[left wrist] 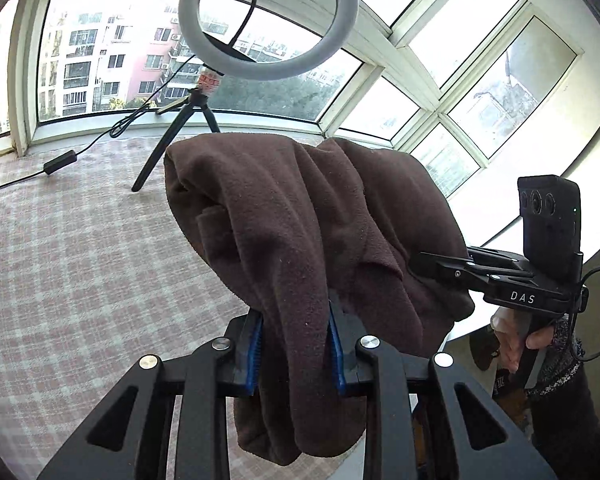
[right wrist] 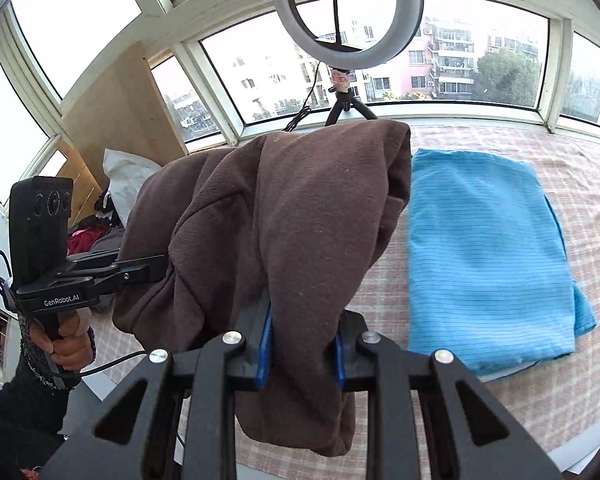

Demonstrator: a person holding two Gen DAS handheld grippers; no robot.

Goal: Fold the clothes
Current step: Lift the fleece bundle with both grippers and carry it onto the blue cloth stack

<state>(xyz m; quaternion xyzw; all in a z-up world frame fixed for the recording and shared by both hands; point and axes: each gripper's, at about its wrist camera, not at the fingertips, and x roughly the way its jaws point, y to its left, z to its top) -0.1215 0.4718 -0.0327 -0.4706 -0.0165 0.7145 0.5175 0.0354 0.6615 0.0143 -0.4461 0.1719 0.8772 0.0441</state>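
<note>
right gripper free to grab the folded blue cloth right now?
Probably not yet. The right gripper is shut on the brown garment, which the left gripper also holds. The blue cloth lies uncovered on the checked surface, so the way is free once the jaws release.

Folded cloth (right wrist: 488, 264) right of garment (right wrist: 284, 216), seemingly apart

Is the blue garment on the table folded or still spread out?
Folded. The blue garment lies as a compact rectangle on the checked table cover, layered edges showing at its near corner.
</note>
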